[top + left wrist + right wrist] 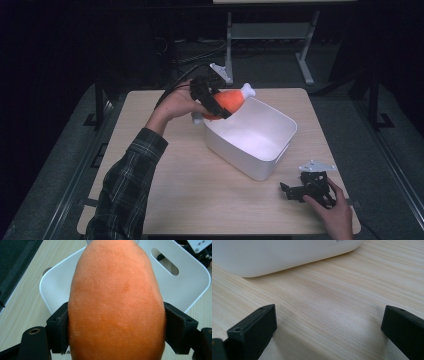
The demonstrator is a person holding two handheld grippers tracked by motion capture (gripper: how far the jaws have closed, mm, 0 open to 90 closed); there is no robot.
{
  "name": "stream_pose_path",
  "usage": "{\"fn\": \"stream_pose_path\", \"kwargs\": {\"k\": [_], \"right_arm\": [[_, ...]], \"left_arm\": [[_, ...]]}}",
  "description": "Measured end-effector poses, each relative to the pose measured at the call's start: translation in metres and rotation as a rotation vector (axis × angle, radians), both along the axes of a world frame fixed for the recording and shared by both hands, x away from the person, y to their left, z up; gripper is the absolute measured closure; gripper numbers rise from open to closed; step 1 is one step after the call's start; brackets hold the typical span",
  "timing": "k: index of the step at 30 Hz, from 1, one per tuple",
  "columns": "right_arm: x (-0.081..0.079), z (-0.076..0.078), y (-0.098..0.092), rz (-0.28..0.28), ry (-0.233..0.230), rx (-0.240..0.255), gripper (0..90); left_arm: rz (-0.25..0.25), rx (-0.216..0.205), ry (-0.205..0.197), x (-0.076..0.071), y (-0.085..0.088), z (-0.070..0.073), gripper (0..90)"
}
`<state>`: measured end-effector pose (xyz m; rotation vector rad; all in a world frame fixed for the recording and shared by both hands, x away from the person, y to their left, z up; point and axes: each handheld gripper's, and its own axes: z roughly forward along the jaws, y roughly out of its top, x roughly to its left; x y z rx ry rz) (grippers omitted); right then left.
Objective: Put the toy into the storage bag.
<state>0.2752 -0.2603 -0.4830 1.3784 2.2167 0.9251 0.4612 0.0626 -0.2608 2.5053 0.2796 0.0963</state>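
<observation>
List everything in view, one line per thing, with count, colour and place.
toy drumstick: 1, orange with white bone ends, held in the air over the bin's far-left rim
bin: 1, white, middle of the table, nothing visible inside
table: 1, light wood, centre of the scene
metal frame: 1, grey, on the floor beyond the table
left gripper: 1, black, clamped on the drumstick
right gripper: 1, black, jaws apart, low at the table's near-right corner
sleeve: 1, dark plaid, near-left

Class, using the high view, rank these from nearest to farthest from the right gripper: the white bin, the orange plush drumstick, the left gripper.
1. White bin, mid-table, just up-left of the right gripper.
2. Orange plush drumstick, over the bin's far-left corner.
3. Left gripper, gripping the drumstick, marginally farther left.
</observation>
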Motion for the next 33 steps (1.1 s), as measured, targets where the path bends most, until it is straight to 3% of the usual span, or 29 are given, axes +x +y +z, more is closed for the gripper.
{"fn": "stream_pose_path", "kwargs": {"k": [10, 19, 33], "right_arm": [[0.0, 0.0, 0.0, 0.0, 0.0, 0.0, 0.0], [0.0, 0.0, 0.0, 0.0, -0.001, -0.001, 0.0], [0.0, 0.0, 0.0, 0.001, -0.001, -0.001, 0.0]], "left_arm": [[-0.027, 0.011, 0.007, 0.01, -0.023, -0.008, 20.8], [-0.045, 0.032, 0.013, 0.016, -0.038, -0.026, 20.6], [-0.058, 0.039, 0.001, 0.021, -0.044, -0.035, 19.6]]}}
